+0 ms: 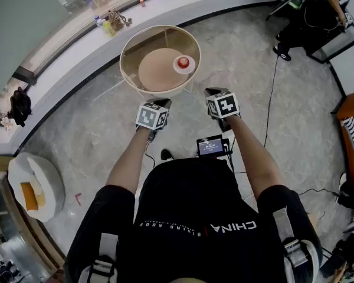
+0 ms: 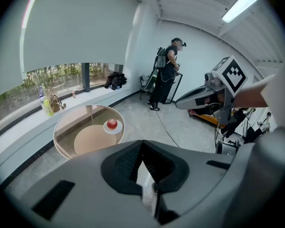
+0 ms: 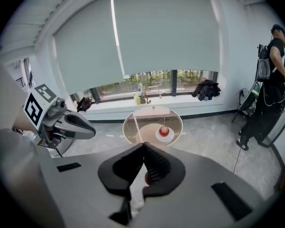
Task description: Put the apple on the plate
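Note:
A red apple (image 1: 183,62) rests on a small white plate (image 1: 177,69), near the right edge of a round glass-topped table (image 1: 130,52). Both grippers hang in the air short of the table, apart from it and empty. My left gripper (image 1: 164,103) is shut with its jaws meeting. My right gripper (image 1: 213,92) is shut too. In the left gripper view the apple (image 2: 112,123) and plate (image 2: 106,130) lie far beyond the closed jaws (image 2: 142,142). The right gripper view shows the apple (image 3: 164,130) just above its closed jaws (image 3: 143,145).
A person in black (image 1: 301,22) stands at the far right by a dark frame. A curved window sill (image 1: 76,46) carries bottles (image 1: 109,25) and a black bag (image 1: 19,105). A white round seat (image 1: 35,184) sits at left; a cable (image 1: 271,81) crosses the floor.

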